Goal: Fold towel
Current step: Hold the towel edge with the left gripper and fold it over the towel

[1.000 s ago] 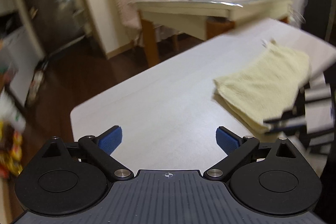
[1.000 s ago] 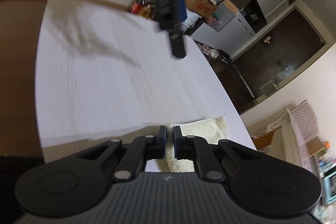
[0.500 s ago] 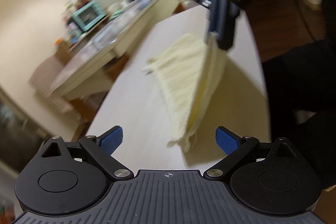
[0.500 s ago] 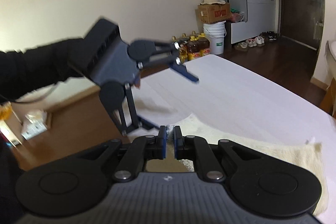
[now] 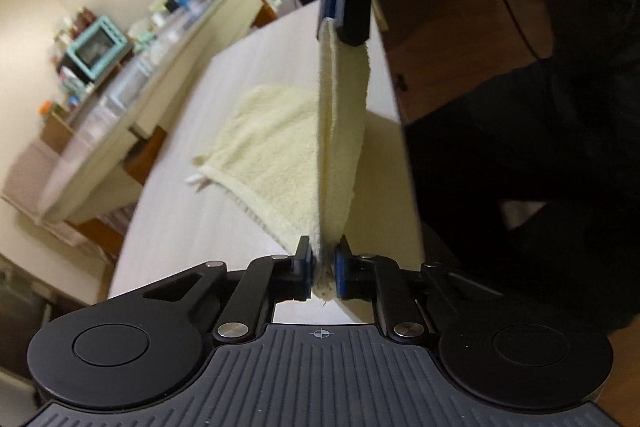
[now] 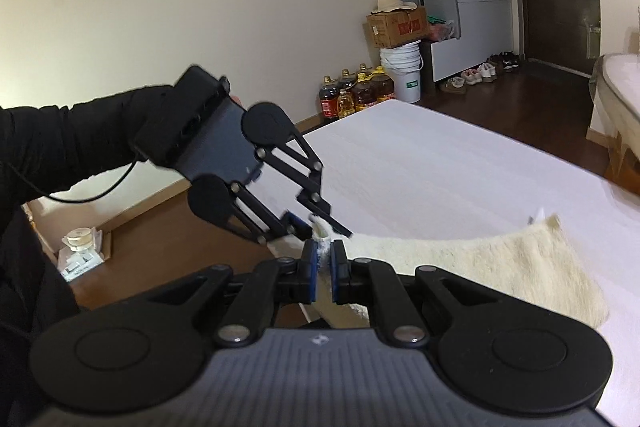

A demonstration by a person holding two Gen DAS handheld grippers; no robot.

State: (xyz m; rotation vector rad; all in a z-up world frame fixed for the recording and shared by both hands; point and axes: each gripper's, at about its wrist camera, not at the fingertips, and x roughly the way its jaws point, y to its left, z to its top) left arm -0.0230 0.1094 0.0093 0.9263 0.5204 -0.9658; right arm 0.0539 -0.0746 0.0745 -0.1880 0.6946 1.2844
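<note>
White table (image 6: 440, 163) fills both views, with the cream towel (image 5: 276, 147) lying on it and one edge lifted taut between the two grippers. Both the left gripper (image 5: 322, 269) and the right gripper (image 6: 324, 267) are pinched closed on that edge. Only the right view shows the black-sleeved arm angling the left gripper down.

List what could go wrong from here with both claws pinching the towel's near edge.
1. The left claw grips only the tip of a towel corner, so it may slip out when pulled.
2. The right claw also bites near the edge; an uneven lift could skew the fold.
3. The held edge runs along the white table's side by the person, so a dropped corner may hang off it.
</note>
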